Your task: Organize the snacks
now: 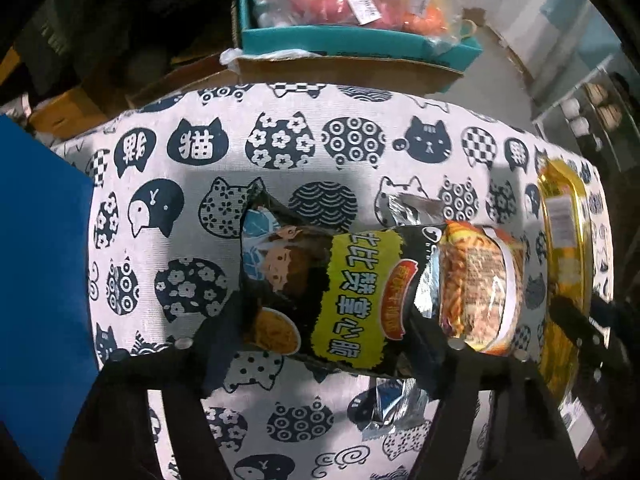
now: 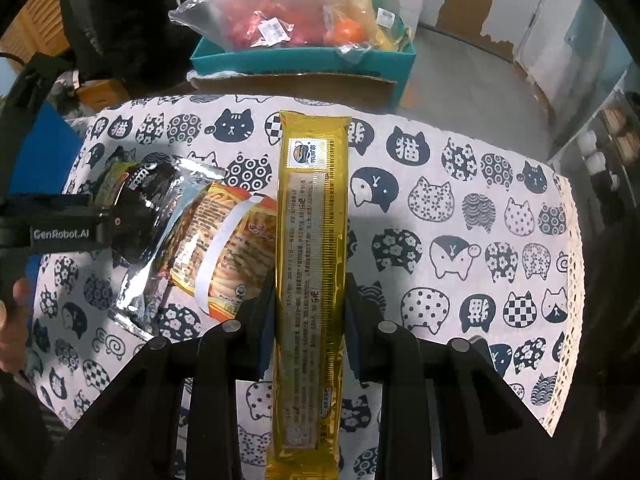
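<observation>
My left gripper is shut on a black snack bag with a yellow label, held across the cat-print cloth. An orange noodle-snack pack lies against its right side. My right gripper is shut on a long gold biscuit pack that points away along the cloth. In the right wrist view the black bag and the orange pack lie just left of the gold pack, with the left gripper on the black bag. The gold pack shows at the right in the left wrist view.
A teal box with a clear bag of colourful items stands on cardboard beyond the cloth's far edge. A blue panel is at the left. A clear shelf unit stands at the right. The cloth's right edge has lace trim.
</observation>
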